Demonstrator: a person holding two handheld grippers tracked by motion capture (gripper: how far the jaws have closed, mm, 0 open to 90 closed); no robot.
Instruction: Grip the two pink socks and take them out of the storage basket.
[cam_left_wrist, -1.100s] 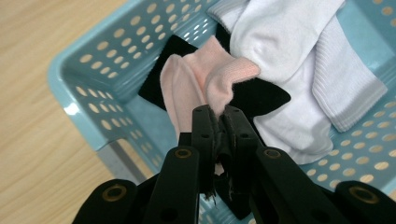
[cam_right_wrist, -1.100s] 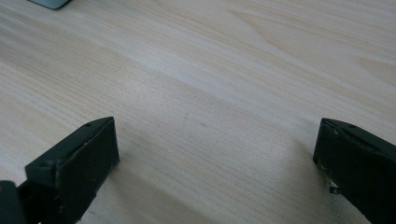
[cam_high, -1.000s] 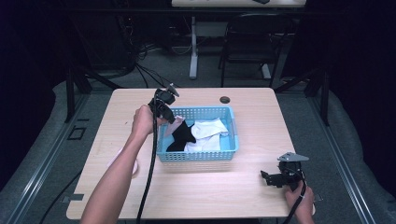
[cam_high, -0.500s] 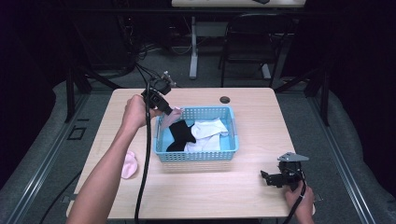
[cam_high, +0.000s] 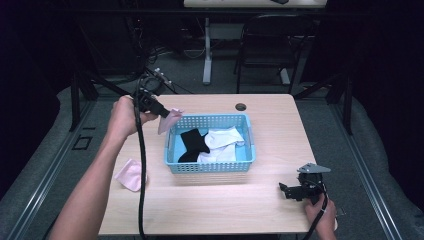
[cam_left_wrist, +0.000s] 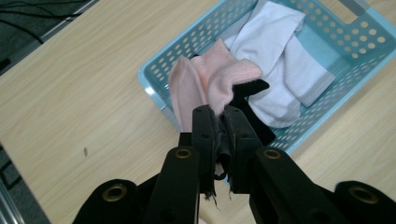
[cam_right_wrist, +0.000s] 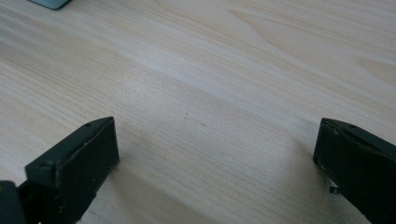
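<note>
Two grippers: left gripper (cam_high: 159, 109), raised at frame upper left, pinches pink sock (cam_left_wrist: 212, 81) over basket (cam_high: 210, 166); right gripper (cam_right_wrist: 215, 163) rests spread on surface (cam_right_wrist: 224, 70).

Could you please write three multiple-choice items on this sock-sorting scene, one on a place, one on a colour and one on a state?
1. Where does the loose pink sock lie?
A. on the table left of the basket
B. inside the basket
C. on the floor

2. What colour is the basket?
A. red
B. light blue
C. yellow

3. How does the right hand-held gripper stand?
A. shut on a white sock
B. shut on a black sock
C. open, holding nothing

Answers:
1 A: the high view shows it flat on the table, left of the basket's near corner.
2 B: its perforated walls are light blue in the high and left gripper views.
3 C: the right gripper view shows its jaws wide apart over bare wood; by contrast the left hand-held gripper is clamped on another pink sock at the basket's corner.
</note>
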